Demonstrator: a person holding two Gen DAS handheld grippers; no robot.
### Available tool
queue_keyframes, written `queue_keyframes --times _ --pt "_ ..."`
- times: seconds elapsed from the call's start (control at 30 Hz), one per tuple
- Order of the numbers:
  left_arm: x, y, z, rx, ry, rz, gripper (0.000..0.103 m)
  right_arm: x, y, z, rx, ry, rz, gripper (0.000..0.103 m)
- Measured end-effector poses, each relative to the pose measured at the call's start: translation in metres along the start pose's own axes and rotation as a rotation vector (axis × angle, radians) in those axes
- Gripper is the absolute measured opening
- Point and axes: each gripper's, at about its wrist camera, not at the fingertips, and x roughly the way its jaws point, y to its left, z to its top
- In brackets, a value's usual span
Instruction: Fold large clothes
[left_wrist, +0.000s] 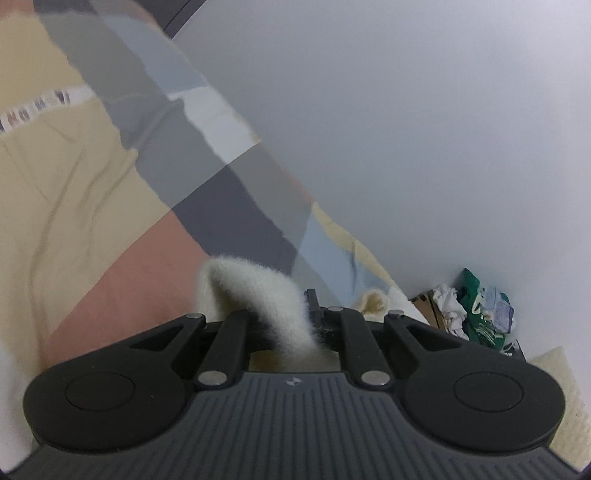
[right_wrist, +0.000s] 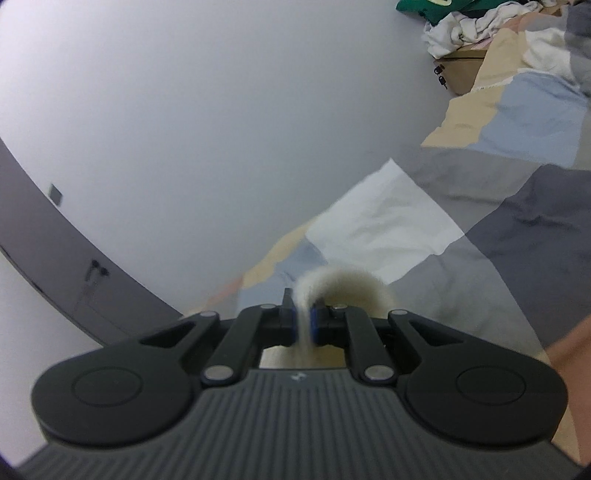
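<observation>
A fluffy, cream-white fleece garment (left_wrist: 258, 295) with a long, soft nap arches up as a folded edge at the lower centre of both wrist views. The left gripper (left_wrist: 314, 314) has its jaws clamped on one part of it, and the right gripper (right_wrist: 303, 325) has its blue-padded jaws pressed together on another. Beneath lies a patchwork bedspread of grey, blue, cream and pink (left_wrist: 207, 192); a white strip with blurred, unreadable dark lettering (left_wrist: 33, 107) crosses it at upper left.
</observation>
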Motion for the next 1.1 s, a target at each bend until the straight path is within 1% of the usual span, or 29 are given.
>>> queue_keyframes --times 0.1,0.27,0.33,0.43,0.53,0.6,0.63,0.67,0.7,0.73,0.77,0.8,0.83,0.87,0.97,1.1 --pt "0.036 0.027 0.007 -0.045 0.033 -0.013 0.012 0.03 -0.011 -0.01 -0.015 0.006 -0.035 0.011" --pt "0.077 0.061 0.007 -0.112 0.096 -0.009 0.012 0.074 -0.025 -0.028 -0.04 0.06 -0.13 0.011" --pt "0.089 0.072 0.006 -0.143 0.117 0.0 0.012 0.089 -0.035 -0.037 -0.017 0.096 -0.17 0.011" --pt "0.095 0.079 0.006 -0.165 0.123 -0.013 0.013 0.099 -0.042 -0.041 -0.002 0.11 -0.177 0.012" --pt "0.092 0.074 0.006 -0.143 0.118 -0.01 0.014 0.095 -0.042 -0.042 -0.008 0.103 -0.168 0.013" --pt "0.088 0.069 0.006 -0.123 0.106 -0.011 0.015 0.092 -0.043 -0.042 -0.001 0.105 -0.156 0.015" --pt "0.079 0.065 0.004 -0.115 0.102 -0.019 0.017 0.091 -0.043 -0.041 -0.001 0.11 -0.152 0.017" --pt "0.076 0.062 0.004 -0.11 0.107 -0.011 0.021 0.092 -0.042 -0.041 -0.006 0.123 -0.147 0.024" --pt "0.074 0.06 0.004 -0.103 0.113 -0.007 0.029 0.091 -0.042 -0.039 -0.016 0.139 -0.14 0.033" --pt "0.069 0.057 0.003 -0.088 0.113 -0.014 0.036 0.09 -0.038 -0.038 -0.035 0.148 -0.137 0.039" --pt "0.063 0.055 0.002 -0.072 0.105 -0.025 0.051 0.089 -0.034 -0.038 -0.05 0.146 -0.132 0.055" --pt "0.056 0.052 0.001 -0.065 0.096 -0.023 0.058 0.085 -0.03 -0.038 -0.065 0.138 -0.121 0.069" --pt "0.049 0.048 0.0 -0.057 0.081 -0.004 0.058 0.08 -0.026 -0.039 -0.077 0.132 -0.109 0.072" --pt "0.04 0.043 -0.002 -0.031 0.065 0.019 0.058 0.075 -0.022 -0.039 -0.086 0.138 -0.102 0.072" --pt "0.015 0.022 -0.011 0.079 0.034 0.059 0.058 0.053 -0.01 -0.039 -0.096 0.151 -0.066 0.072" --pt "-0.013 -0.007 -0.028 0.216 0.011 0.091 0.058 0.015 0.005 -0.039 -0.11 0.159 -0.011 0.072"
